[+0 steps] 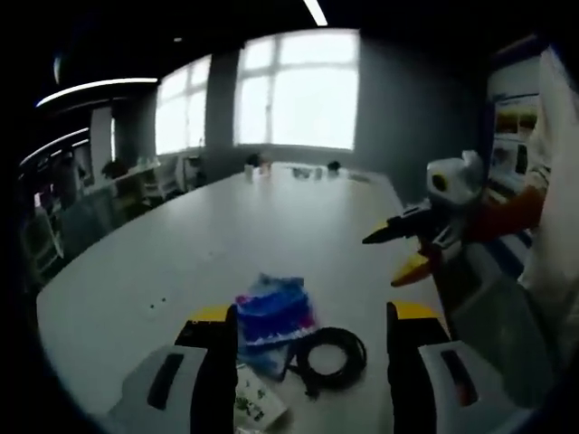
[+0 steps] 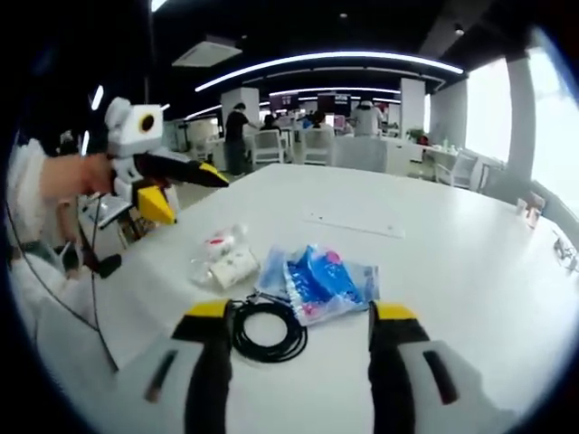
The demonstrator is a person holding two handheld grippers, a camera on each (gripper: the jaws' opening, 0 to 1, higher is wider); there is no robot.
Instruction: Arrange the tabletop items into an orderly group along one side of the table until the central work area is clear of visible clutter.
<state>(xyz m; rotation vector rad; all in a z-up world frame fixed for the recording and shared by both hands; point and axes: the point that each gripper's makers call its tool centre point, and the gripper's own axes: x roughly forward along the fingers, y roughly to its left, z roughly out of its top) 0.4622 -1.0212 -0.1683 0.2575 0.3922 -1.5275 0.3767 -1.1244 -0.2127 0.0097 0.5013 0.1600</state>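
So the clutter sat in 1 little bunch near the table [image 2: 434,226] edge closest to us. In the right gripper view we had a blue plastic packet [image 2: 321,280] lying flat, a coiled black cable [image 2: 267,330] touching its near-left corner, and a small clear wrapper with a red label [image 2: 222,242] plus a pale crumpled wrapper [image 2: 226,267] just beside the packet on the left. In the left gripper view the same blue packet [image 1: 276,312] lay between our jaws with the cable [image 1: 330,354] right next to it, and a white card with green print [image 1: 255,402] poked out from under the packet's near end.

The right gripper [image 2: 298,316] hung just above the cable and packet, its 2 jaws wide apart and holding nothing. The left gripper [image 1: 312,321] looked the same, jaws spread either side of the packet, not touching it as far as we could tell.

Each gripper also showed up in the other's view, held off to the side over the table edge: the right gripper [image 1: 398,253] and the left gripper [image 2: 185,185], jaws parted.

Further out, the big white table was mostly bare, with a few small items [image 1: 312,170] at the far end by the bright windows [image 1: 298,90]. Chairs [image 2: 317,145] and people [image 2: 237,131] stood in the background.
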